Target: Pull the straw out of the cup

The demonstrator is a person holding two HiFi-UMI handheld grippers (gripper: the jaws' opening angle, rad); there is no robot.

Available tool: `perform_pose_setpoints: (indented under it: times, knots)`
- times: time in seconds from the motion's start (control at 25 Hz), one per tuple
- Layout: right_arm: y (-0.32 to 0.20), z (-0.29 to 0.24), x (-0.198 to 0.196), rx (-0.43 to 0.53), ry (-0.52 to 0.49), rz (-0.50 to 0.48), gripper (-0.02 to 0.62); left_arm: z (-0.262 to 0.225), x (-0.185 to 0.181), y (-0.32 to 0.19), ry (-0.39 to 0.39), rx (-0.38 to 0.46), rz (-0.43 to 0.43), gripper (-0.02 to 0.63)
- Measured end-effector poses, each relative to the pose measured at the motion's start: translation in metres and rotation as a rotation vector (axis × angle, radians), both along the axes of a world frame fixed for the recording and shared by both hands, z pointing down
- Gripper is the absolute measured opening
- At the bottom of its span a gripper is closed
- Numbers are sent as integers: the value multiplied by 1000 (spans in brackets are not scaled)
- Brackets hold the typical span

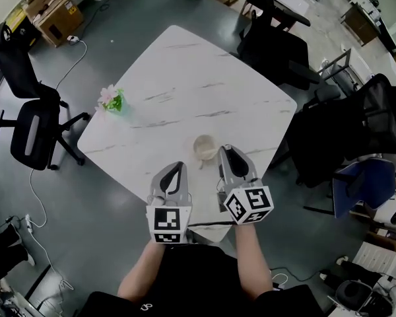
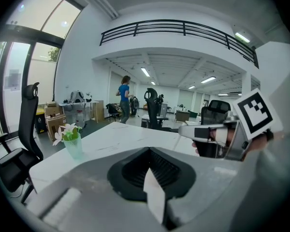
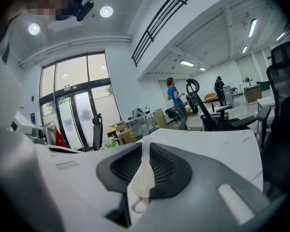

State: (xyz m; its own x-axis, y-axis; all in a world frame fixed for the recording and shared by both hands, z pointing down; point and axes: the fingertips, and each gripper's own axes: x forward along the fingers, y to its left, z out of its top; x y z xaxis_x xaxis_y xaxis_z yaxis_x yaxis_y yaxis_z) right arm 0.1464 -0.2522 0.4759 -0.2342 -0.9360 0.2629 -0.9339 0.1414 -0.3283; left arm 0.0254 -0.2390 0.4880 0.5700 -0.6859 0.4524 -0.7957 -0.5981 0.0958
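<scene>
A pale cup (image 1: pixel 203 147) stands on the white marble table (image 1: pixel 185 78), near its front corner. My right gripper (image 1: pixel 226 152) is just right of the cup and above the table. In the right gripper view its jaws (image 3: pixel 145 151) are shut on a thin pale straw (image 3: pixel 144 178) that runs up between the dark pads; the cup does not show there. My left gripper (image 1: pixel 177 169) hovers left of and nearer than the cup, apart from it. Its jaws (image 2: pixel 150 170) look shut, with nothing held. The right gripper (image 2: pixel 217 134) shows at the right of the left gripper view.
A small green vase of flowers (image 1: pixel 112 101) stands near the table's left corner. Black office chairs (image 1: pixel 26 111) ring the table, with another (image 1: pixel 277 45) at the far right. Cardboard boxes (image 1: pixel 53 12) sit on the floor at the back left. A person (image 2: pixel 123 98) stands far off.
</scene>
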Motion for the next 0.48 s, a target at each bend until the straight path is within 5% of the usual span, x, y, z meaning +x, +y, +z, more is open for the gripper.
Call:
perform_pose_setpoints:
  times: [0.48]
  knots:
    - [41, -70, -21, 165, 70, 47, 49, -44, -14, 24, 35, 108, 58, 0]
